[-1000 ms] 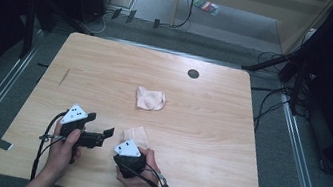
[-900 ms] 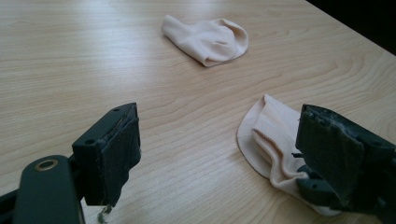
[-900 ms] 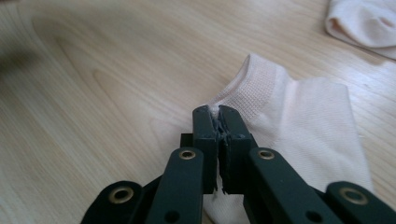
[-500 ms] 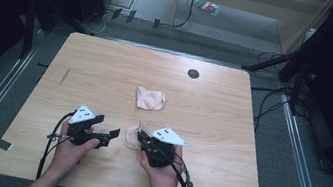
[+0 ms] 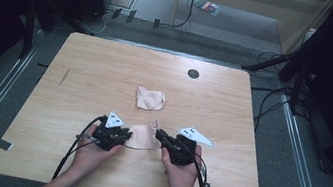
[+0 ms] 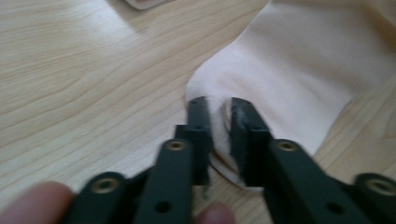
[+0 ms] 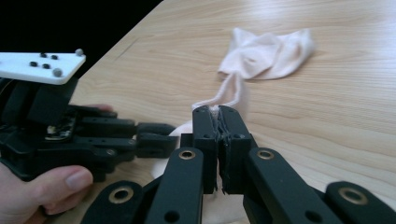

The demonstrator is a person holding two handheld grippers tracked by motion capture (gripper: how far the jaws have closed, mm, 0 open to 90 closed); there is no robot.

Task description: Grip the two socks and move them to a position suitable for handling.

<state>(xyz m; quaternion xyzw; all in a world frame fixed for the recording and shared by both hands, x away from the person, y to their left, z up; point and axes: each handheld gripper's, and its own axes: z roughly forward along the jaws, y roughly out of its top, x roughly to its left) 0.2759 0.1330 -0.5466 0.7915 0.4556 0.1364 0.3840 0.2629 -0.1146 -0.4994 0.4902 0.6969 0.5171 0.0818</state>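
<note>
High view: fixed overhead, facing forward and down, far enough to take in the whole surface [image 5: 107, 69]. Left gripper view: rides its tool, very close, angled down at the near sock [image 6: 289, 79]. Right gripper view: low, close, facing left and far. All share that sock.

A pale wooden counter [image 5: 107, 69] stands on grey carpeted floor [image 5: 155, 26]. Metal rails [image 5: 297, 149] flank it, cables [image 5: 270, 97] trail at one side, and dark surroundings frame the edges.
</note>
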